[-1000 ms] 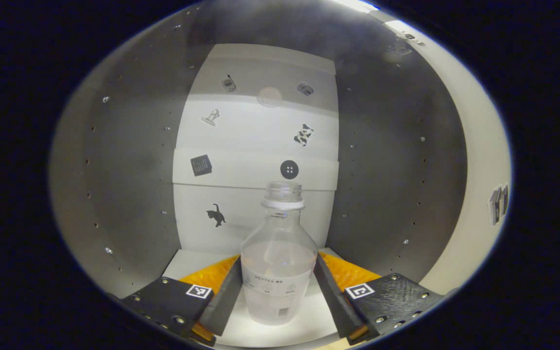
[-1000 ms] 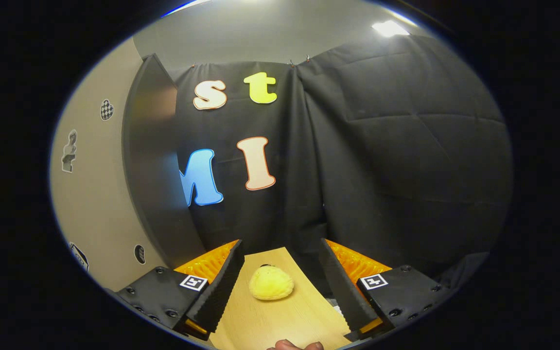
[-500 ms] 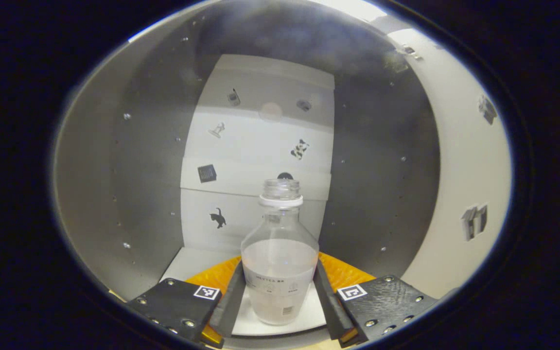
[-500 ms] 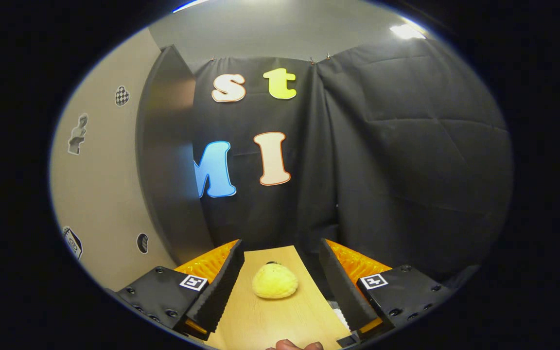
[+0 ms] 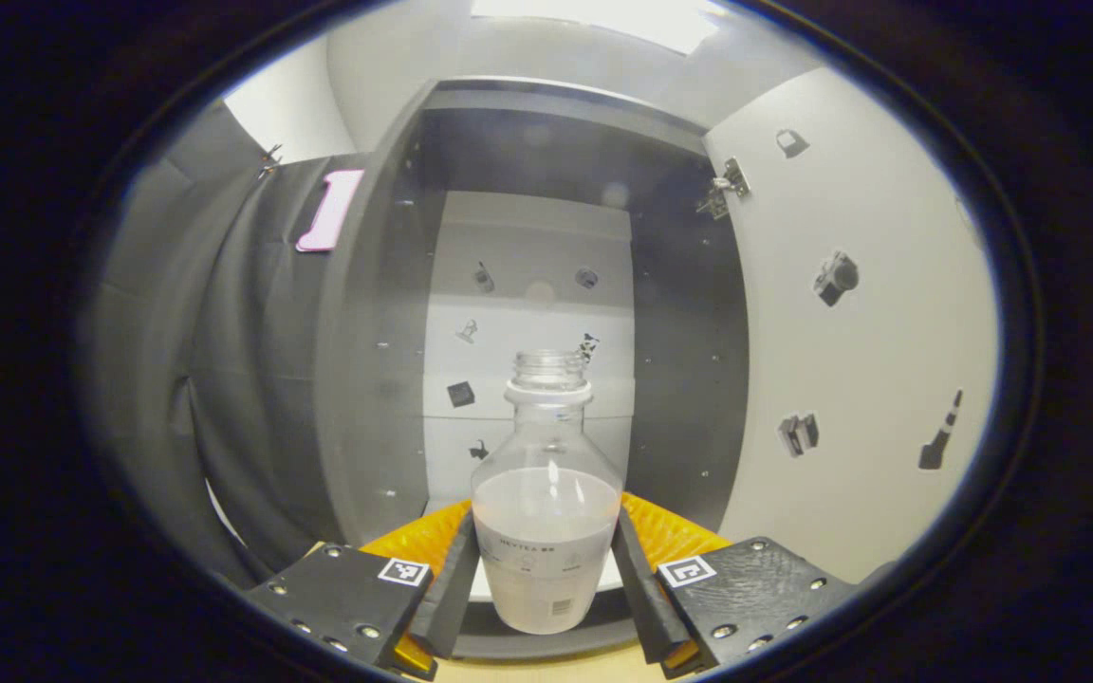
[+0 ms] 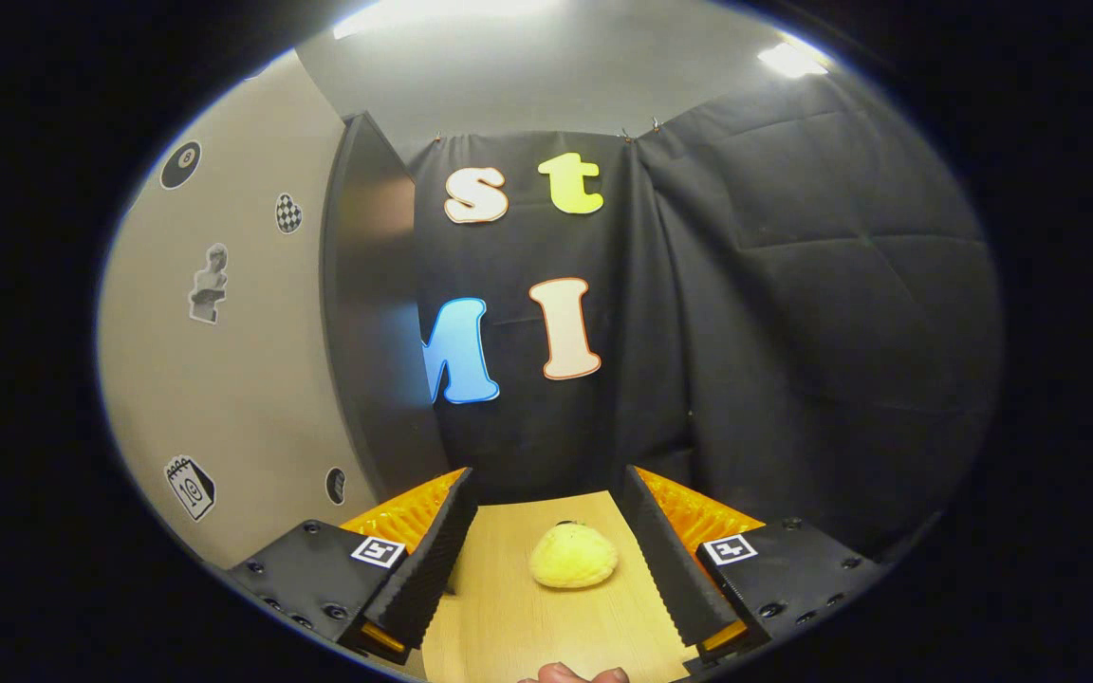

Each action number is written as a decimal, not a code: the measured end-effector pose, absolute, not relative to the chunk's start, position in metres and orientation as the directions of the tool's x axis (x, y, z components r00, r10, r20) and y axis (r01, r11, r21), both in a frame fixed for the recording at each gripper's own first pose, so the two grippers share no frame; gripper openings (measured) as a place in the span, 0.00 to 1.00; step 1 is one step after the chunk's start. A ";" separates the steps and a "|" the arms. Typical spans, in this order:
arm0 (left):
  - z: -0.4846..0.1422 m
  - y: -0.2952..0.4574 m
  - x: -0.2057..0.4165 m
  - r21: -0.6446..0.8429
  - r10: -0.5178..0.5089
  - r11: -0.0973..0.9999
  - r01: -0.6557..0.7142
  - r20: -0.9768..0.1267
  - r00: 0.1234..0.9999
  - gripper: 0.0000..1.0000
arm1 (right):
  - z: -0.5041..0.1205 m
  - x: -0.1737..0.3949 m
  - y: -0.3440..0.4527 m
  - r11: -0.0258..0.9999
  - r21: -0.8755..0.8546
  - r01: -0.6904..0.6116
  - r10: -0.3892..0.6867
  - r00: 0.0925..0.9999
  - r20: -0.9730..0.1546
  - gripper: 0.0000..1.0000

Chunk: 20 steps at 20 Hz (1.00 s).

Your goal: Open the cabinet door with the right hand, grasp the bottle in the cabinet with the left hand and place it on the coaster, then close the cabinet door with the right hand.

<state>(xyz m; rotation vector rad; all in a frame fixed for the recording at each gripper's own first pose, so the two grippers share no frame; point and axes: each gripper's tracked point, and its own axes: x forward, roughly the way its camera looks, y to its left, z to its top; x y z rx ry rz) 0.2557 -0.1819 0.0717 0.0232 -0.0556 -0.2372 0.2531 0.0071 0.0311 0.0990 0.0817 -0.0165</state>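
Left gripper (image 5: 546,569) is clamped on the bottle (image 5: 546,531), both fingers pressing its sides; the bottle is upright, uncapped, part-filled, in front of the open cabinet (image 5: 527,313), whose door (image 5: 850,360) stands at right; right gripper (image 6: 546,560) is spread wide above the worktop (image 6: 509,626), framing a yellow object (image 6: 573,557).

My left gripper (image 5: 546,569) clamps the clear, uncapped bottle (image 5: 546,531), upright and half full of cloudy liquid, before the open cabinet (image 5: 527,285); its door (image 5: 850,360) stands swung right.
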 end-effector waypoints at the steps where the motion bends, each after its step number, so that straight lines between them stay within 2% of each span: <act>1: 0.066 -0.169 0.242 0.037 -0.222 0.975 0.220 0.044 0.974 0.71 | 0.033 0.247 0.011 0.995 0.102 0.018 -0.010 0.997 -0.078 0.93; 2: 0.058 -0.155 0.229 0.050 -0.206 0.978 0.205 0.034 0.978 0.71 | 0.033 0.240 0.015 0.994 0.105 0.022 -0.014 0.997 -0.076 0.98; 6: 0.010 -0.104 0.186 0.110 -0.126 0.986 0.124 0.008 0.992 0.70 | 0.032 0.216 0.030 0.990 0.138 0.027 -0.019 0.998 -0.064 0.98; 8: -0.027 -0.079 0.171 0.167 -0.069 0.984 0.070 -0.009 0.998 0.70 | 0.027 0.205 0.036 0.990 0.135 0.027 -0.018 0.998 -0.068 0.98; 11: -0.085 -0.059 0.146 0.173 -0.037 0.984 0.044 -0.040 0.998 0.71 | 0.019 0.191 0.045 0.989 0.143 0.034 -0.023 0.997 -0.078 0.98; 15: -0.164 -0.047 0.126 0.132 -0.022 0.991 0.034 -0.093 0.995 0.73 | 0.018 0.180 0.054 0.982 0.185 0.030 -0.015 0.997 -0.078 0.98; 16: -0.183 -0.048 0.122 0.139 -0.022 0.990 0.036 -0.105 0.994 0.71 | 0.022 0.179 0.059 0.982 0.191 0.006 0.005 0.999 -0.054 0.93; 17: -0.200 -0.051 0.120 0.146 -0.026 0.988 0.043 -0.117 0.993 0.73 | 0.025 0.179 0.060 0.980 0.197 -0.010 0.018 0.999 -0.040 0.98; 20: -0.249 -0.071 0.101 0.143 -0.069 0.986 0.090 -0.149 0.986 0.73 | 0.034 0.175 0.054 0.975 0.222 0.004 -0.005 1.000 0.004 0.98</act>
